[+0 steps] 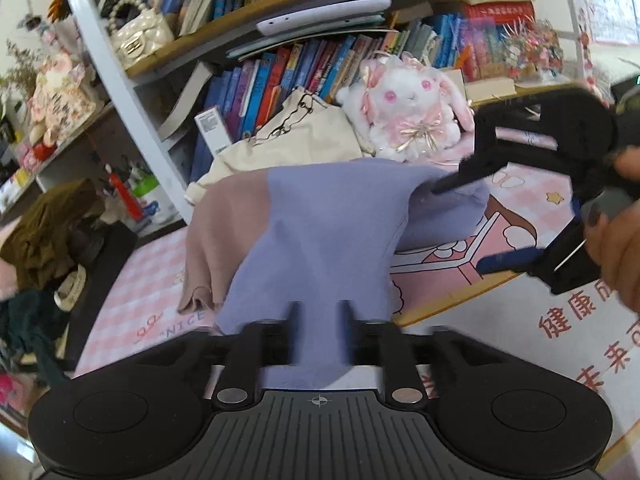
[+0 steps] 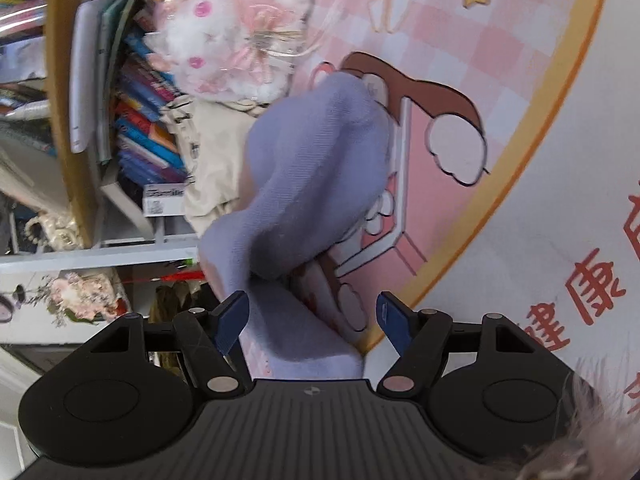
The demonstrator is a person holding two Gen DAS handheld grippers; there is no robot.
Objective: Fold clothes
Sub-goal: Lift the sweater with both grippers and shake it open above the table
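A lavender and dusty-pink garment [image 1: 304,224] is lifted above the pink checked mat [image 1: 132,280]. My left gripper [image 1: 319,312] is shut on its near lavender edge, the cloth bunched between the fingers. My right gripper [image 2: 313,320] is open, rolled on its side, with the lavender cloth [image 2: 316,168] lying between its blue pads [image 2: 232,320] but not pinched. In the left wrist view the right gripper [image 1: 472,220] sits at the garment's far right corner, one finger above the cloth and one below.
A bookshelf [image 1: 280,40] full of books stands behind, with a white plush bunny [image 1: 408,108] and a cream bag [image 1: 296,136] at its foot. Dark clothes [image 1: 44,236] are piled at the left. The mat's yellow rim [image 2: 500,208] borders a white area with red characters.
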